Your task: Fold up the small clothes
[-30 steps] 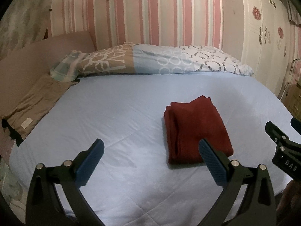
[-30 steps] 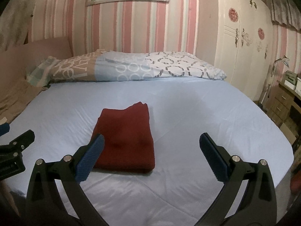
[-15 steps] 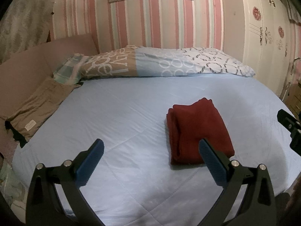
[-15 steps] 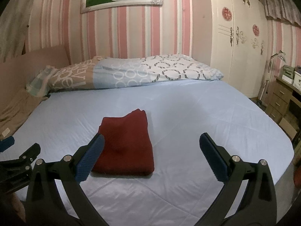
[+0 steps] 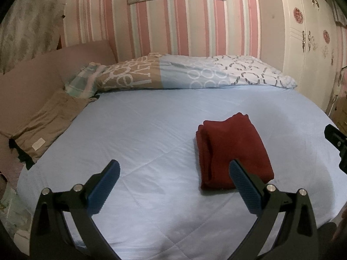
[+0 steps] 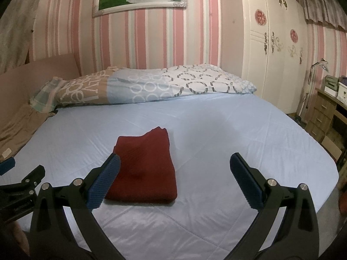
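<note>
A dark red garment [image 5: 234,149] lies folded into a neat rectangle on the light blue bedsheet [image 5: 141,134]; it also shows in the right wrist view [image 6: 145,169]. My left gripper [image 5: 173,186] is open and empty, held back from the bed, with its right finger overlapping the garment's near edge in view. My right gripper [image 6: 174,179] is open and empty, with the garment in front of its left finger. Neither gripper touches the cloth.
A patterned pillow [image 5: 184,73] lies along the head of the bed. Brown clothing [image 5: 47,121] sits at the left edge by the headboard. A white wardrobe [image 6: 275,43] and wooden drawers [image 6: 325,112] stand to the right.
Both grippers have pulled back and tilted upward, so the red garment sits lower and farther in view. The garment has not moved.
</note>
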Motion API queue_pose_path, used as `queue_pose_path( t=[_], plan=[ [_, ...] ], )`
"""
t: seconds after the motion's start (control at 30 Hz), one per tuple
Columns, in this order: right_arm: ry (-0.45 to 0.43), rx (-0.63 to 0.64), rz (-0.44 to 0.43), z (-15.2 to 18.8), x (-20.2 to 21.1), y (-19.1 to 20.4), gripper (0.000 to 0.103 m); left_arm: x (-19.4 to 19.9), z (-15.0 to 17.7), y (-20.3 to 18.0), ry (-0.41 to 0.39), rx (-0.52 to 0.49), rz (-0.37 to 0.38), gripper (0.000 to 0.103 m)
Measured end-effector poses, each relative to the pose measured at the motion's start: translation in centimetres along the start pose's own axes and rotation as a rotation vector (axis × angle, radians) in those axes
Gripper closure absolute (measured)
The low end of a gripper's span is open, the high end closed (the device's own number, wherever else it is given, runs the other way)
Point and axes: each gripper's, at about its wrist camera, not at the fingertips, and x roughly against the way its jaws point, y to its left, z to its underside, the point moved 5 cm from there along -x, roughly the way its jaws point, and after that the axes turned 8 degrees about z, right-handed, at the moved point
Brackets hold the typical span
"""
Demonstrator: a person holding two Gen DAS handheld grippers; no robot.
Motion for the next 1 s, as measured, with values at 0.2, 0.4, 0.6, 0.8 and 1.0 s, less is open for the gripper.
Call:
queue_pose_path(
  t=[0.2, 0.4, 0.6, 0.8, 1.0],
  plan=[
    [0.000, 0.002, 0.005, -0.06, -0.06, -0.10, 0.003, 0.16, 0.06, 0.10, 0.000, 0.001, -0.005, 0.002],
    [-0.002, 0.002, 0.005, -0.14, -0.03, -0.17, 0.003, 0.31, 0.12, 0.16, 0.001, 0.002, -0.003, 0.002],
    [-0.001, 0.000, 0.006, -0.14, -0.07, -0.06, 0.003, 0.42, 0.28, 0.15, 0.001, 0.004, 0.000, 0.002],
    [-0.001, 0.002, 0.007, -0.11, -0.08, -0.04, 0.003, 0.60, 0.36, 0.06, 0.000, 0.001, -0.001, 0.002],
    [0.004, 0.004, -0.001, -0.07, -0.13, 0.02, 0.003, 0.61, 0.35, -0.03, 0.000, 0.002, -0.004, 0.002]
  ],
)
